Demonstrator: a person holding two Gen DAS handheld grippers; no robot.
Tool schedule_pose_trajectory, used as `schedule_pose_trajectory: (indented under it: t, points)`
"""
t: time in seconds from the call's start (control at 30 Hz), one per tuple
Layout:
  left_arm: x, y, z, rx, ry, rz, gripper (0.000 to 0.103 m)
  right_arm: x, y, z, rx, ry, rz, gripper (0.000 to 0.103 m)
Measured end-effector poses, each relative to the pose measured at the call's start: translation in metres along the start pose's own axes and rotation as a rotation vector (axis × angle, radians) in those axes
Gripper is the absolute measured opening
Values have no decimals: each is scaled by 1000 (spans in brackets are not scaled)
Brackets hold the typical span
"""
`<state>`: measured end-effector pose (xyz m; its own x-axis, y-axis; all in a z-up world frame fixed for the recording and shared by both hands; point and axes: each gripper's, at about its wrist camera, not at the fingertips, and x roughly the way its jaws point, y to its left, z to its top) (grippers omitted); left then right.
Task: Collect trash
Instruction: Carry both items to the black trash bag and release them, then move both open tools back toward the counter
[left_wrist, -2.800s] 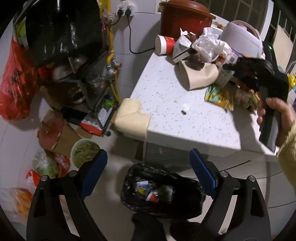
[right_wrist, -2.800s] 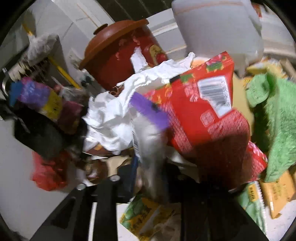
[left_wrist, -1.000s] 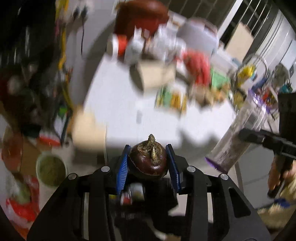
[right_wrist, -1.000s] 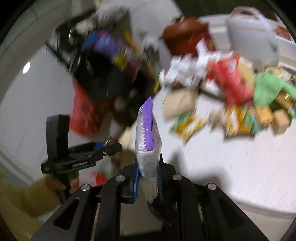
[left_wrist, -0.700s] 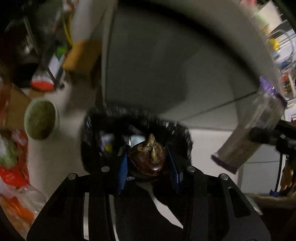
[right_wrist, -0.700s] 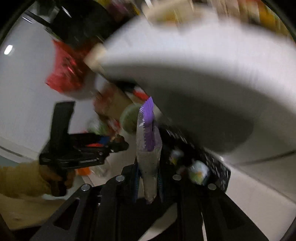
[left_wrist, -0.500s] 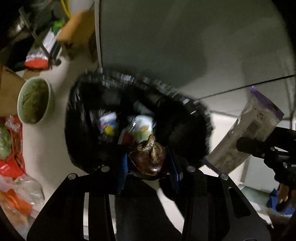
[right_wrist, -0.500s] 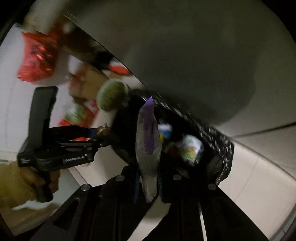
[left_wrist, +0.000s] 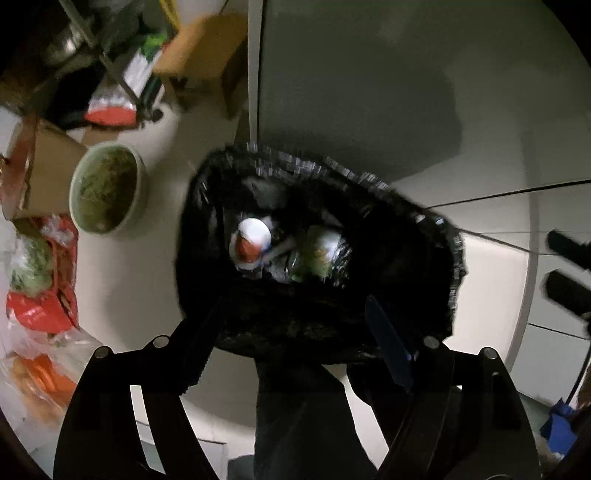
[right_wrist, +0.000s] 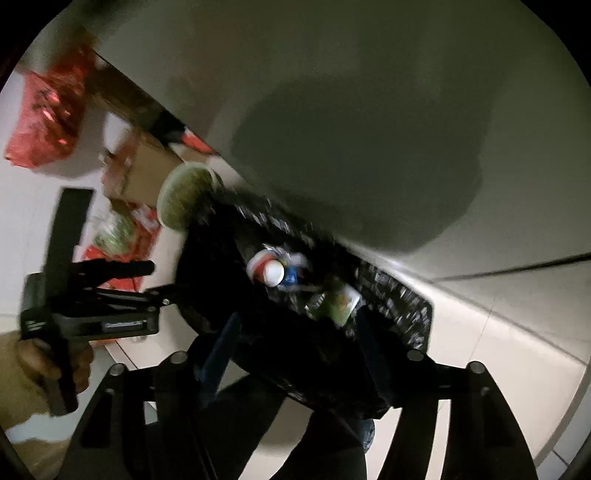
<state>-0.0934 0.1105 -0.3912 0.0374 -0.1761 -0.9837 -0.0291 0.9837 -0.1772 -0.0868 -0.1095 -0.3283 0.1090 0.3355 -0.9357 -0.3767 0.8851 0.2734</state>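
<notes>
The black-lined trash bin (left_wrist: 454, 258) sits on the floor straight below me. Inside it lie a red and white cup (left_wrist: 251, 240) and a green packet (left_wrist: 321, 251). My left gripper (left_wrist: 295, 325) hangs over the bin's near rim, its jaws opening with nothing between them. My right gripper (right_wrist: 295, 336) is over the same bin (right_wrist: 402, 295), its jaws also opening and empty. In the right wrist view the cup (right_wrist: 267, 271) and packet (right_wrist: 340, 302) show again, and the left gripper (right_wrist: 159, 282) comes in from the left. The brown bulb and the purple-edged packet are out of sight.
A white cabinet side (left_wrist: 369, 92) rises just behind the bin. Left of the bin stand a green bowl (left_wrist: 107, 188), a cardboard box (left_wrist: 44, 166) and red plastic bags (left_wrist: 40, 310). A hand (right_wrist: 59, 365) holds the left tool. Pale floor tiles (right_wrist: 517, 354) lie to the right.
Both grippers have dropped from table height to just above the bin. Their jaws have spread, and the brown bulb and the purple-edged packet have left them.
</notes>
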Motion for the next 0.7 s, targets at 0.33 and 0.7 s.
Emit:
schedule_pose_trajectory:
  t: [0.33, 0.7]
  points:
    - [-139, -42, -10, 114, -235, -94, 88, -205, 24, 35, -43, -452, 55, 98]
    - [-181, -62, 1, 139, -368, -99, 88, -211, -65, 114, 204, -600, -44, 97]
